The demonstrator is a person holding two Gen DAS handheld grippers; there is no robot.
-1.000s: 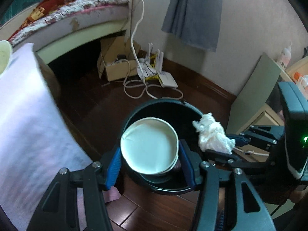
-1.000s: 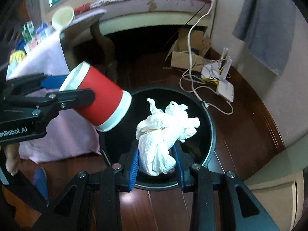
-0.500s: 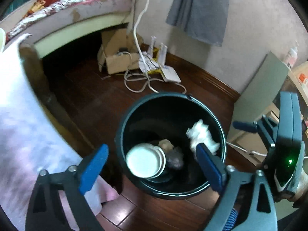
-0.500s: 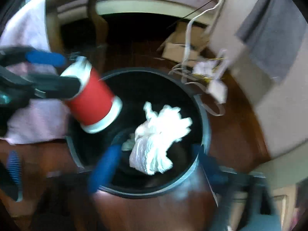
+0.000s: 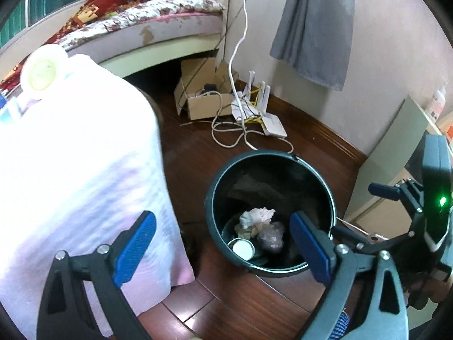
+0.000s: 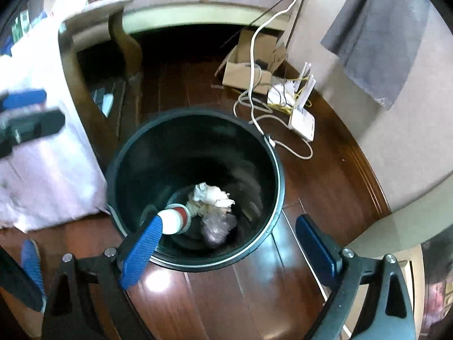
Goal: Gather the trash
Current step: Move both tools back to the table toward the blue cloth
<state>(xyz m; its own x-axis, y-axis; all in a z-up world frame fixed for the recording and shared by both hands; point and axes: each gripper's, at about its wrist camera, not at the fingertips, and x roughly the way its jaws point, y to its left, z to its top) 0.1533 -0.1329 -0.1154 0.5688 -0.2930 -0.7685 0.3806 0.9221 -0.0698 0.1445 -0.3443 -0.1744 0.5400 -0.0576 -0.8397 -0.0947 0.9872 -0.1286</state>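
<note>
A black trash bin (image 5: 269,153) stands on the dark wood floor. At its bottom lie a red paper cup (image 6: 177,218) on its side, its white inside showing (image 5: 243,248), a crumpled white tissue (image 6: 211,194) and a clear plastic wad (image 5: 271,235). My left gripper (image 5: 220,226) hangs open above the bin's left rim with nothing between its jaws. My right gripper (image 6: 230,225) stands open over the bin's near rim, also empty. The right gripper (image 5: 365,212) shows at the right of the left wrist view. The left gripper (image 6: 31,110) is a blur at the left edge of the right wrist view.
A table under a pale pink cloth (image 5: 70,155) stands left of the bin, a white bowl (image 5: 44,69) on its top. A cardboard box (image 5: 203,102), a white router with loose cables (image 5: 271,124) and a leaning grey board (image 5: 396,147) are beyond. A bed runs along the back.
Both grippers opened. The red cup left the left jaws and the tissue left the right jaws; both dropped to the bin's bottom. The left gripper drew back and up, toward the table.
</note>
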